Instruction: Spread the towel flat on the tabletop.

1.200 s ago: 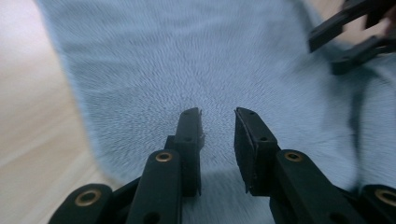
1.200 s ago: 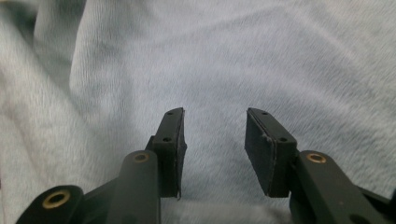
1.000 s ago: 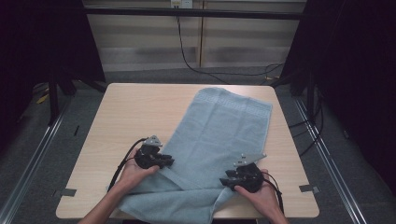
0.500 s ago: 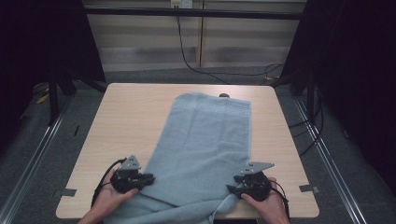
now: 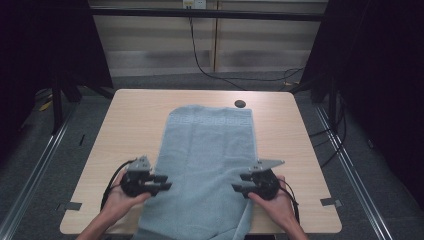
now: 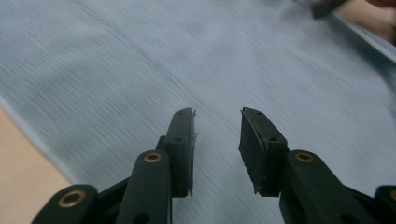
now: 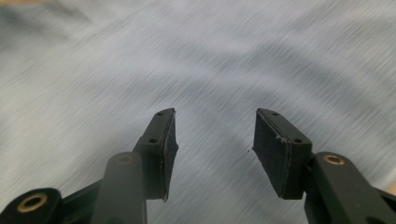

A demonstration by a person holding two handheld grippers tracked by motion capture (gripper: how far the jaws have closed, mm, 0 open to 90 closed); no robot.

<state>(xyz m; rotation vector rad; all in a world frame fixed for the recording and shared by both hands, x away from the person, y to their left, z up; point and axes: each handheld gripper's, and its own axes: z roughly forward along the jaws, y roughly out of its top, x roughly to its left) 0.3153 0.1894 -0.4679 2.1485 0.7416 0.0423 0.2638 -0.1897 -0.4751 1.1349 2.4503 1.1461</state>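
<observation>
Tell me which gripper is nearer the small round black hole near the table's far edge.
Right. The right gripper lies below the hole; the left gripper is farther across the towel.

Pale wooden table (image 5: 125,130) on grey floor (image 5: 45,170), dark curtains (image 5: 380,75) either side

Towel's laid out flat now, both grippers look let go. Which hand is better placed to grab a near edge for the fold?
Left, slightly. The left gripper sits right at the towel side edge over bare table; its jaws, just opening, hold nothing. The right gripper is also open but points inward over cloth.
</observation>
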